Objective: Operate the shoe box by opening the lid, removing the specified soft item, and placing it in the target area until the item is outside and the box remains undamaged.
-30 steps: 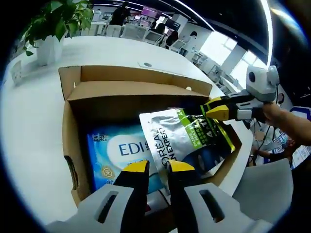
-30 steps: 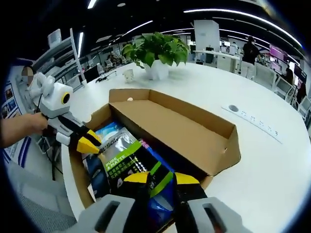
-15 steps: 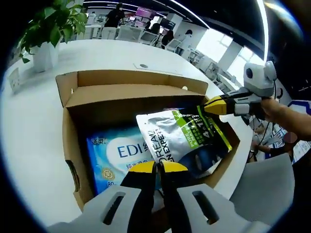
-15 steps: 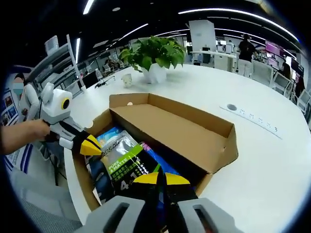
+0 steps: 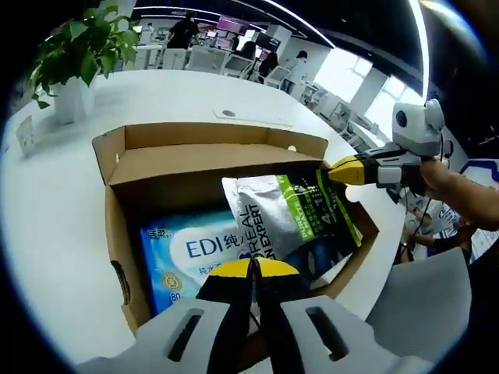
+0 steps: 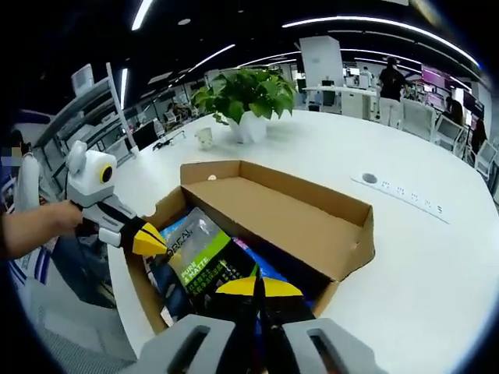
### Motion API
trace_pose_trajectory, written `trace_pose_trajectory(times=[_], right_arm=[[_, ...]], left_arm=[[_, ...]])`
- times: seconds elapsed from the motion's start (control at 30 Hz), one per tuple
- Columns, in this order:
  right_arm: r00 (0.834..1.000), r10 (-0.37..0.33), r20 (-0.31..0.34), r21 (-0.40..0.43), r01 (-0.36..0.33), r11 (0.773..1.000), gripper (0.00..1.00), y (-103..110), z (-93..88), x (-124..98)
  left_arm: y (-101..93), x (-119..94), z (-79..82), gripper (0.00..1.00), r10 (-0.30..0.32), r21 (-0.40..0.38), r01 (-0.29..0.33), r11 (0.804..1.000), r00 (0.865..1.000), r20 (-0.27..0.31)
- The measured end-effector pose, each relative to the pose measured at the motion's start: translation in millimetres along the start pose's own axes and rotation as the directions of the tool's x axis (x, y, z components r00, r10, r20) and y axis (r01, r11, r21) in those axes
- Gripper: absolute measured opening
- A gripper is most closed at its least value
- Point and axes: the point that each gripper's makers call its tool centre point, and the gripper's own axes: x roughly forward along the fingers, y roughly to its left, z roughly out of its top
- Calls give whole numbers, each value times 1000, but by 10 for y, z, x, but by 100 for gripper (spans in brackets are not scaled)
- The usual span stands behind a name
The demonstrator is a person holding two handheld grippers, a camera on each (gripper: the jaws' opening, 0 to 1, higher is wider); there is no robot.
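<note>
Open cardboard shoe box (image 5: 168,160) on the white surface (image 5: 54,195), lid folded back. Silver-and-green pouch (image 5: 292,218) is tilted up over the box, above a blue EDI pack (image 5: 187,261) lying inside. Left tool (image 5: 251,269) — yellow tips pressed together on the pouch's lower edge. Right tool (image 6: 258,287) — tips likewise closed on the pouch's opposite edge (image 6: 210,269). Potted plant (image 6: 245,97) stands well behind the box.
</note>
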Motion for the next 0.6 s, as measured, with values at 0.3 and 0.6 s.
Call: trace_pose_trajectory(times=[0.3,0.6], right_arm=[[999,-6,42,-12,6,1000,0,10,166,-135],[997,-10,76,-16,12,1000,0,-12,293,-300]], left_arm=[[-71,-84,139,0,4,28,-5,1000,999,33],[-191,-163,297,0,1,62,-5,998,998,62]])
